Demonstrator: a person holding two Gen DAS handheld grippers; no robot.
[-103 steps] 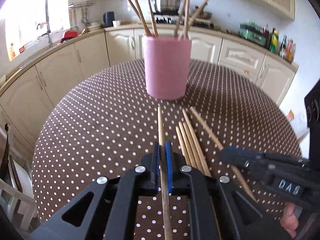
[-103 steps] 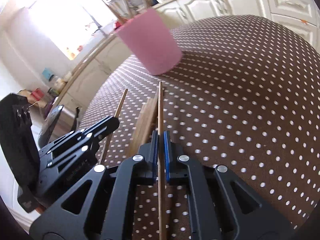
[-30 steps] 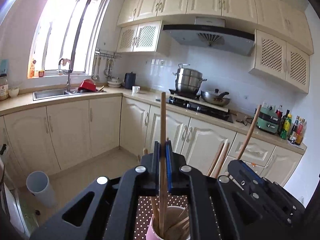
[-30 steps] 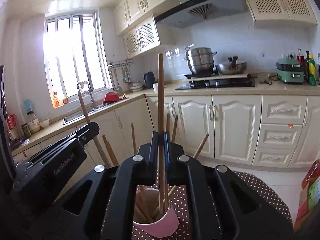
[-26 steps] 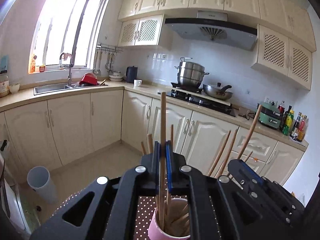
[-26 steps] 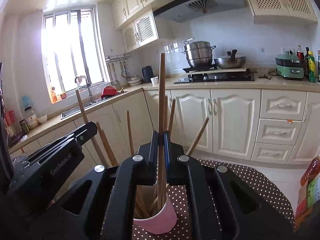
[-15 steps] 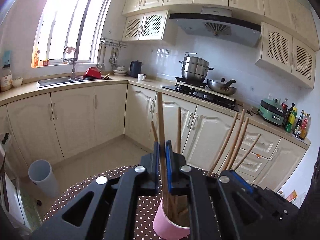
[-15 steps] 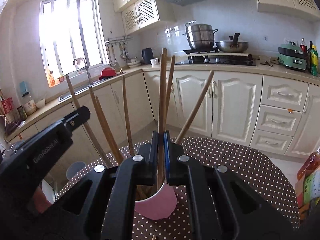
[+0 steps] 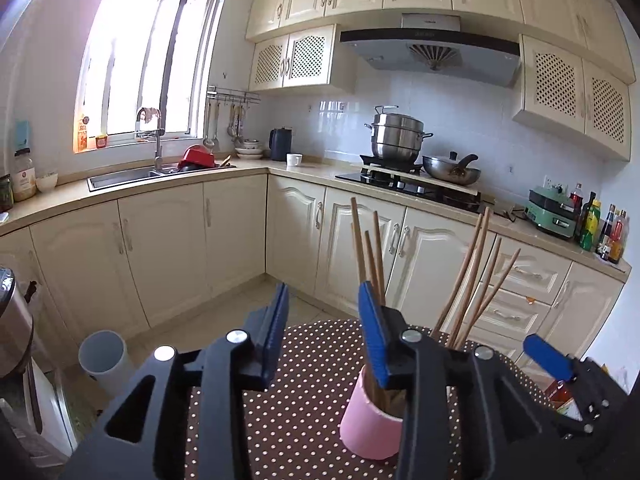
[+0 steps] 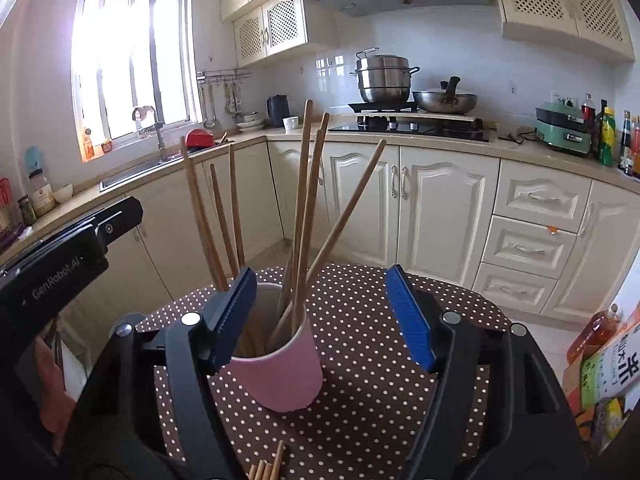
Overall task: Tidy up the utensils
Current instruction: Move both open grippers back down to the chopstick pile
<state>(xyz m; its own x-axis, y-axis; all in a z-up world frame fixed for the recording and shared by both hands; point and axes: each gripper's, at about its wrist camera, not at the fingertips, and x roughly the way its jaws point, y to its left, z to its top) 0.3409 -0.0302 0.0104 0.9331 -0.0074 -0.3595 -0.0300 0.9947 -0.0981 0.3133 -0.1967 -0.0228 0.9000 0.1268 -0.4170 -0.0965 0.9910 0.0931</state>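
Seven chopsticks (image 10: 304, 208) in one cup (image 10: 280, 376)

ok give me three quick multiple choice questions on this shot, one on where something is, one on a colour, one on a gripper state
1. Where are the loose chopsticks that are not in the cup?
A. On the dotted tablecloth at the near edge of the right wrist view
B. In the sink
C. On the stove

2. What colour is the cup holding the chopsticks?
A. Green
B. Pink
C. White

3. What state is the left gripper in?
A. Shut on a chopstick
B. Shut on the cup
C. Open and holding nothing

Answers:
1. A, their ends show on the tablecloth in front of the cup.
2. B, its outer wall is plainly pink in both views.
3. C, the blue pads stand wide apart with only tablecloth between them; the right gripper is open too.
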